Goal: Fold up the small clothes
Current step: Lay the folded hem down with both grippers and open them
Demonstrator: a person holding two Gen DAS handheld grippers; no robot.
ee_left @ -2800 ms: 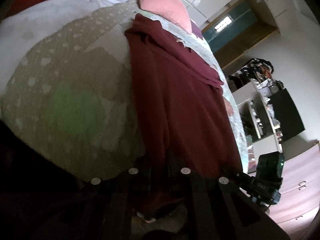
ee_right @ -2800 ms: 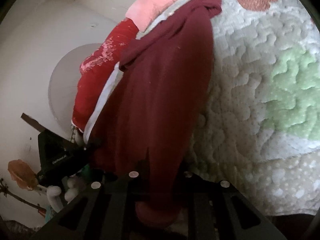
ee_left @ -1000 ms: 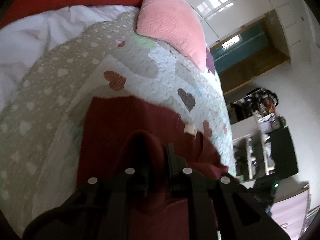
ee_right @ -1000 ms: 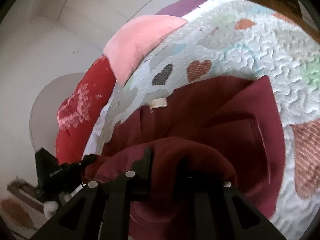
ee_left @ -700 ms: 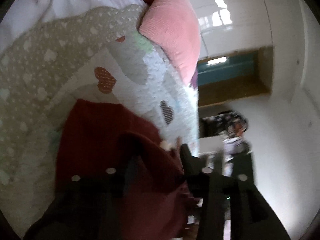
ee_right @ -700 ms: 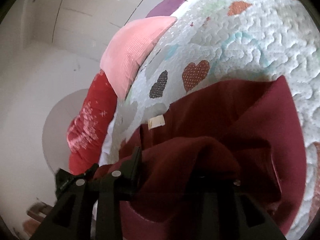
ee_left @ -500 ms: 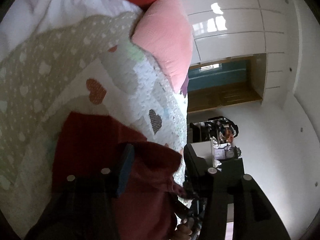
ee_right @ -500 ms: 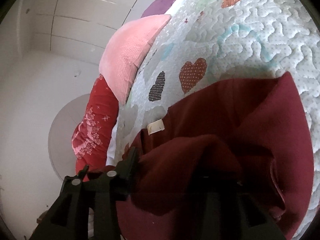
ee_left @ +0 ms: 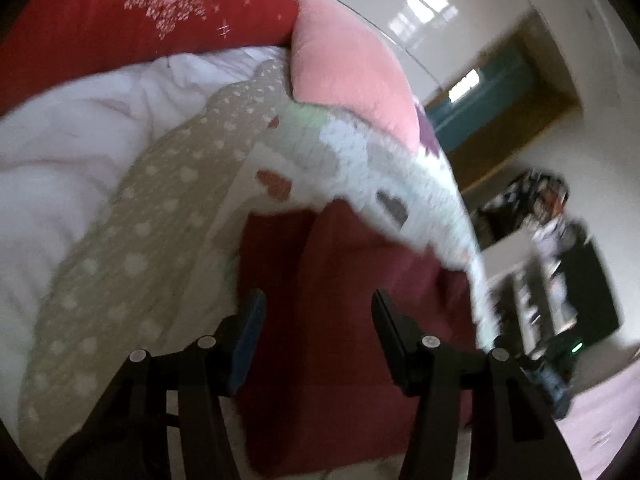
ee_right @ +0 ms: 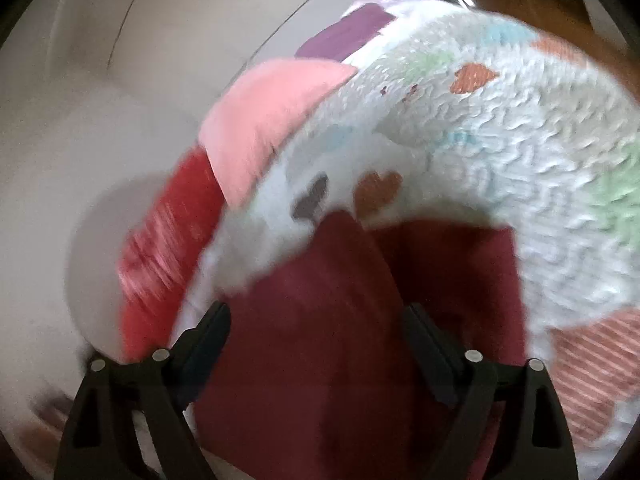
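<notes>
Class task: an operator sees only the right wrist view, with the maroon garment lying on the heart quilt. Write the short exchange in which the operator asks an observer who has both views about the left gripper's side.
Operator: Is the left gripper pinching the cloth?
Observer: No. The left gripper has its jaws opening, and the maroon garment lies loose beyond them on the quilt.
Operator: What borders the quilt on that side?
Observer: A rumpled white sheet.
Operator: And past the bed's far edge?
Observer: Blurred white shelving beside a dark cabinet.
</notes>
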